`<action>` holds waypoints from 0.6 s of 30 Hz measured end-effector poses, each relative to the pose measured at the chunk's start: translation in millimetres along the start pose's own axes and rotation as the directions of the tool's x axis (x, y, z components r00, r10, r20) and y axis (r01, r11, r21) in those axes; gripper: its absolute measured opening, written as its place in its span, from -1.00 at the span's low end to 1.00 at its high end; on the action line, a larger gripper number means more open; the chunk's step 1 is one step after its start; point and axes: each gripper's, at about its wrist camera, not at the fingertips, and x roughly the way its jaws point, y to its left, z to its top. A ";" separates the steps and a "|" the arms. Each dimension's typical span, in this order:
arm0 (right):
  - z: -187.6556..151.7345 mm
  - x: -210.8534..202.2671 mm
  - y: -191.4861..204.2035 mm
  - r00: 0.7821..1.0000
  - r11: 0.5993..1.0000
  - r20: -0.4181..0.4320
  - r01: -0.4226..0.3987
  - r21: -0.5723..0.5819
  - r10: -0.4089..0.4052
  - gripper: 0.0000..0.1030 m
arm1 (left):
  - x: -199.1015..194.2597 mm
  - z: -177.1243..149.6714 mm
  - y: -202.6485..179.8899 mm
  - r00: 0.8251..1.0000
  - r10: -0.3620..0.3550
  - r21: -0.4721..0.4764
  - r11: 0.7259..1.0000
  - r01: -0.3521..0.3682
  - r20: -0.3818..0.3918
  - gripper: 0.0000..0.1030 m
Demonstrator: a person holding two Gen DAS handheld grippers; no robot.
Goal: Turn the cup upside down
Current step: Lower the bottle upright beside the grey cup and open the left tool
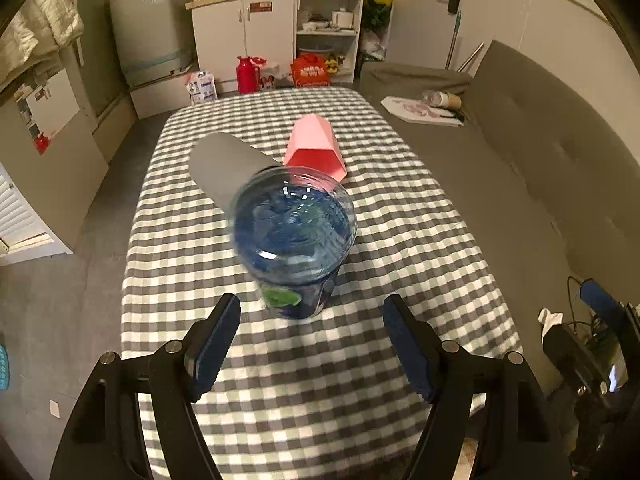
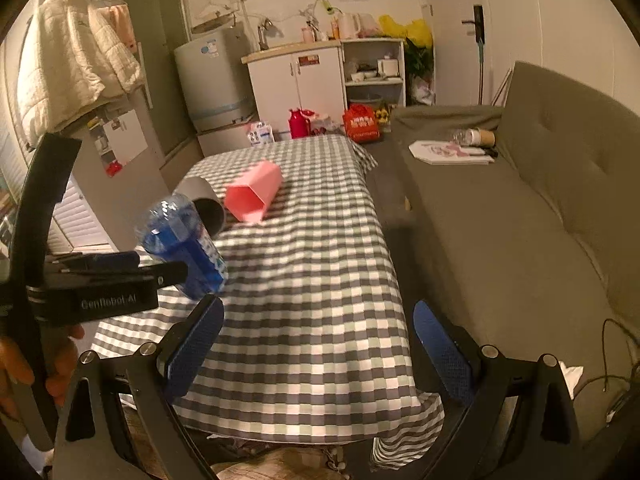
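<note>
A translucent blue cup [image 1: 294,232] with a green and white label stands tilted on the checked tablecloth [image 1: 360,216], rounded clear end up and slightly blurred. My left gripper [image 1: 312,300] is open. Its dark blue pads [image 1: 214,344] flank the cup's lower end without touching it. In the right wrist view the blue cup [image 2: 182,240] leans just beyond the left gripper [image 2: 132,268]. My right gripper [image 2: 319,306] is open and empty over the table's near end. Behind the blue cup, a grey cup [image 1: 228,168] and a pink hexagonal cup [image 1: 316,148] lie on their sides.
A grey sofa [image 2: 520,220] runs along the table's right side, with a board and a bottle [image 2: 476,138] on it. A person's hand [image 2: 60,360] holds the left gripper at lower left. White cabinets [image 1: 244,36], a red flask [image 1: 247,75] and bags stand past the table's far end.
</note>
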 end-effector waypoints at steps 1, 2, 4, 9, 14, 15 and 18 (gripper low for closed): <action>2.2 -5.6 4.2 1.000 1.000 0.010 0.000 -0.008 0.000 0.87 | -7.6 -1.5 3.5 1.000 0.001 -0.004 1.000 -0.001 0.012 0.49; 3.4 -9.4 7.2 1.000 1.000 0.017 -0.001 -0.014 0.002 0.87 | -12.0 -2.4 5.0 1.000 0.001 -0.007 1.000 0.000 0.020 0.49; 6.7 -17.1 14.3 1.000 1.000 0.031 -0.005 -0.025 0.006 0.87 | -26.8 -4.2 11.3 0.999 -0.003 -0.017 1.000 0.004 0.047 0.49; 16.0 -35.0 33.7 0.997 0.999 0.073 -0.019 -0.045 0.023 0.87 | -68.2 -9.3 28.2 0.988 0.025 -0.037 0.999 -0.019 0.153 0.49; 20.9 -49.9 55.7 0.991 0.997 0.127 -0.029 -0.077 0.039 0.87 | -104.9 -24.2 42.6 0.955 0.086 -0.055 0.996 -0.074 0.283 0.55; 20.7 -51.7 60.1 0.989 0.996 0.141 -0.032 -0.082 0.043 0.87 | -112.3 -31.8 45.9 0.940 0.110 -0.063 0.994 -0.094 0.322 0.62; 16.8 -51.8 68.8 0.984 0.995 0.173 -0.032 -0.092 0.048 0.87 | -120.4 -49.5 50.0 0.909 0.139 -0.077 0.990 -0.118 0.393 0.66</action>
